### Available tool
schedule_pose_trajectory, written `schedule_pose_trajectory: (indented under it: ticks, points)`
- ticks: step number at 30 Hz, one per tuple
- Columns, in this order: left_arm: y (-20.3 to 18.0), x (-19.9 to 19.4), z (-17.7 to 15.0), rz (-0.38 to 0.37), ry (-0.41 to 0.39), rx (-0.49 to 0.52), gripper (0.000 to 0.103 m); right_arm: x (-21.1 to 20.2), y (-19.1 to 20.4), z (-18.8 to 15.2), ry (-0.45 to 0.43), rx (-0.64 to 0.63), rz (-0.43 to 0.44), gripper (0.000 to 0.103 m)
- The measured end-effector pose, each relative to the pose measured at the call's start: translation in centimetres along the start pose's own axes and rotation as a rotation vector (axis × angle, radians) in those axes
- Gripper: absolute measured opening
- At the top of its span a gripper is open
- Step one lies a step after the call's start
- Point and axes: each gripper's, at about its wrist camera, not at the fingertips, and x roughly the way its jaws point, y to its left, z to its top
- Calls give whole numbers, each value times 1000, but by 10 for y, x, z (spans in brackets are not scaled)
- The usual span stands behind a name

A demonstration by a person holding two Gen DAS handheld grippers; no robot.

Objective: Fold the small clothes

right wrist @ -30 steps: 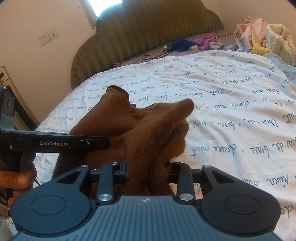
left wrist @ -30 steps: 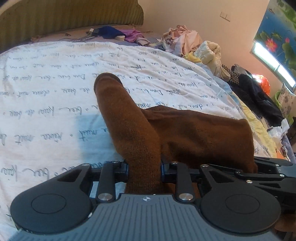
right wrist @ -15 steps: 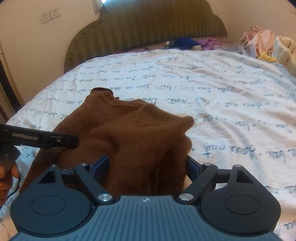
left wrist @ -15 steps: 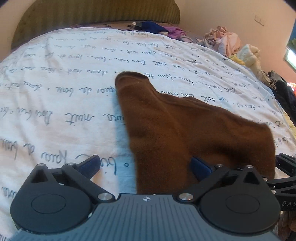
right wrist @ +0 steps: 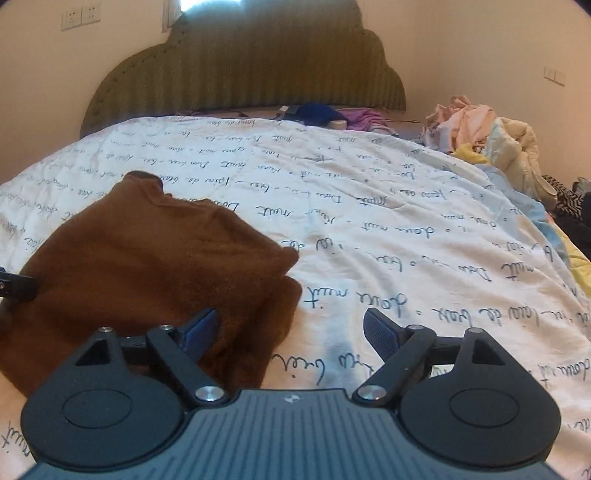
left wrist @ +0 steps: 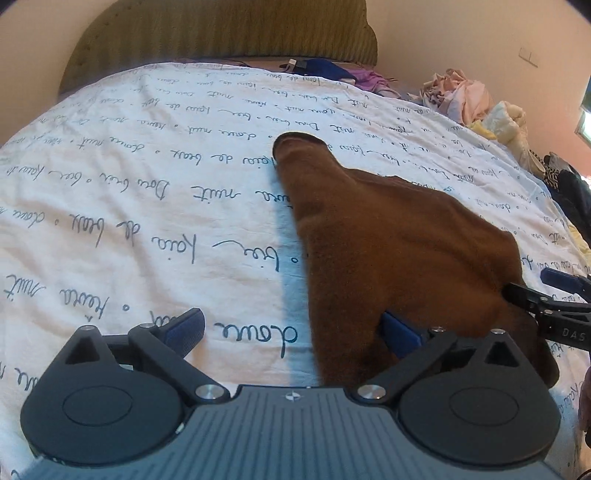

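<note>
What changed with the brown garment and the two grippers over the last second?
Both let go. The left hand-held gripper and right hand-held gripper, each shut on the brown garment a second ago, now stand open, and the garment has dropped flat onto the bedspread. The clothes pile is unchanged.

Both views were moderately lit and soft, with a warm cast. Daylight glared white from a window above the headboard, far ahead of the right gripper. Fisheye bending curved the bed and darkened the corners. A bluish shadow lay left of the garment.
</note>
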Motion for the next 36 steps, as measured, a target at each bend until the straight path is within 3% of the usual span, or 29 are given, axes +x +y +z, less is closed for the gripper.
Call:
schedule_pose_trajectory:
  ticks: [4, 6, 10, 13, 19, 27, 36]
  points:
    - [4, -40, -8, -30, -51, -1, 102, -52, -11, -18, -53, 136, 87, 103]
    - [5, -62, -19, -79, -72, -5, 103, -70, -4, -34, -50, 155, 112, 103]
    - [0, -79, -53, -69, -50, 8, 103, -80, 19, -68, 4, 177, 147, 103]
    - [-6, -78, -80, -39, -28, 31, 103, -71, 38, -80, 71, 134, 131, 103]
    - [-23, -71, -110, 1, -46, 36, 103, -63, 57, -89, 83, 121, 124, 103]
    - [-49, -63, -123, 98, -102, 89, 103, -54, 72, -92, 95, 63, 70, 103]
    - [-53, -56, -119, 100, -93, 114, 103, -55, 70, -96, 67, 60, 67, 103]
